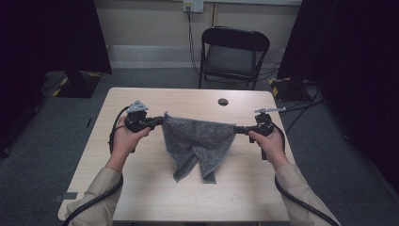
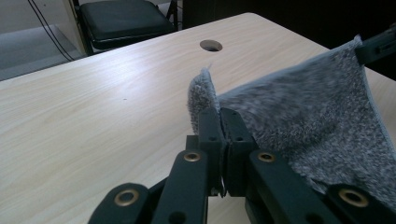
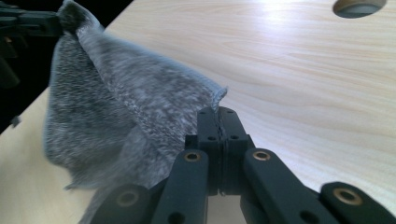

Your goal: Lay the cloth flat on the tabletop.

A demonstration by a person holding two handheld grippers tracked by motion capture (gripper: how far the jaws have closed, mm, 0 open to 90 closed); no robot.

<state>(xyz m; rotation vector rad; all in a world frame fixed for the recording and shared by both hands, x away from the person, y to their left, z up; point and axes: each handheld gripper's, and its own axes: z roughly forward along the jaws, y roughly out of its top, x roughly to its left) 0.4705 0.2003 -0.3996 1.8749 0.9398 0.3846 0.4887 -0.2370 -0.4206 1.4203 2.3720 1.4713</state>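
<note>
1. While held by both upper corners, the grey cloth (image 1: 196, 141) is stretched above the table (image 1: 141, 188), its lower folds resting on the wood.
2. L corner is pinched by the left gripper (image 2: 219, 116), jaws pressed together on the fabric.
3. R corner is pinched by the right gripper (image 3: 218, 116), jaws likewise clamped on it.
4. A round cable hole (image 1: 223, 101) is seen beyond the cloth, w/ a black folding chair (image 1: 234, 54) behind the table.

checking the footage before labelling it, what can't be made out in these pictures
- Cloth lower corners: in the high view its hanging folds hide whether they rest on the table.
- Cloth's lower end: cut off by the bottom edge in the right gripper view.
- Cloth weave: blurred in both gripper views.
- Wall socket: too small and cut by the top edge, high view.
</note>
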